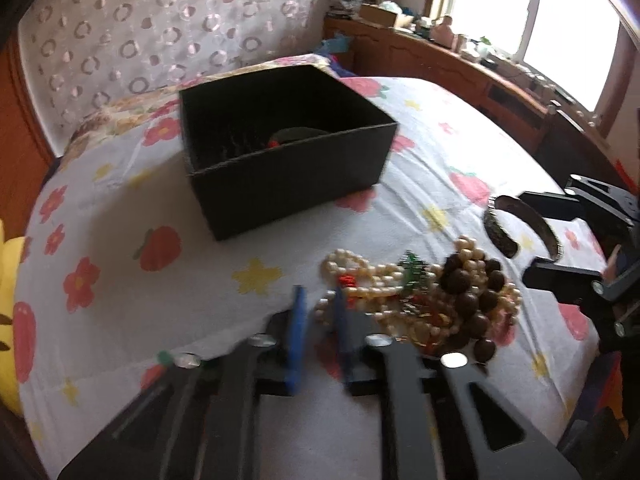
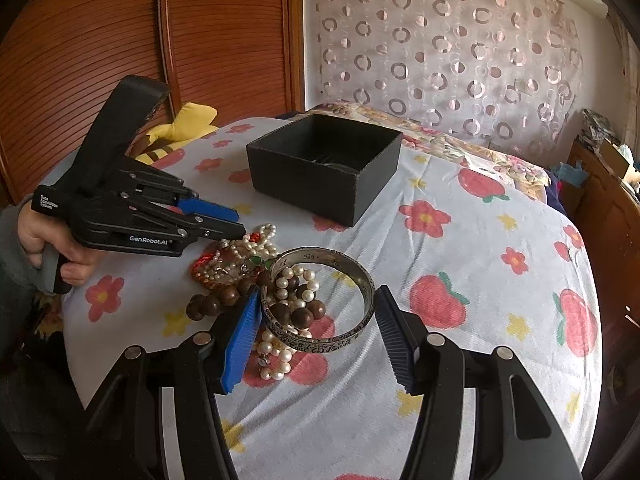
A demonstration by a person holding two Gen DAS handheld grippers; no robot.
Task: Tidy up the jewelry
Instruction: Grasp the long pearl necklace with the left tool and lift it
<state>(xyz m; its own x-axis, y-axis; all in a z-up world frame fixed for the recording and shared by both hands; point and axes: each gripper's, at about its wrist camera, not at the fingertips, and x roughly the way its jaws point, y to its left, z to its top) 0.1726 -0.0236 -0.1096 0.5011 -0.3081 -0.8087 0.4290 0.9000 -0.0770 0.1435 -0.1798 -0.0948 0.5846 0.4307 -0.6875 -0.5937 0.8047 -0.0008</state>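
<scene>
The bed [image 2: 500,264], covered in a pale sheet printed with red flowers, strawberries and yellow stars, carries everything. Broad bare sheet lies open toward its window-side edge, and more between the jewelry and the headboard end. An open, square black cardboard box [image 2: 324,168] stands toward the headboard end, well apart from the jewelry, with something dark and a speck of red inside it.

The tangled heap of cream pearl strands, dark brown wooden beads and small red and green pieces [image 2: 244,268] lies nearer the foot end. An engraved silver cuff bangle [image 2: 320,304] rests flat against the heap, ring opening upward, some pearls and wooden beads lying inside its loop.

The right gripper [image 2: 316,336] has its blue ribbed fingers [image 2: 240,340] spread wide, one on each side of the bangle. The left pad looks to touch the rim, while the right one is just clear of it, gripping nothing.

The left gripper [image 1: 318,336] sits at the heap's near edge, its blue fingers [image 1: 298,332] narrowly parted around a pearl strand. The blur hides whether they hold it.
</scene>
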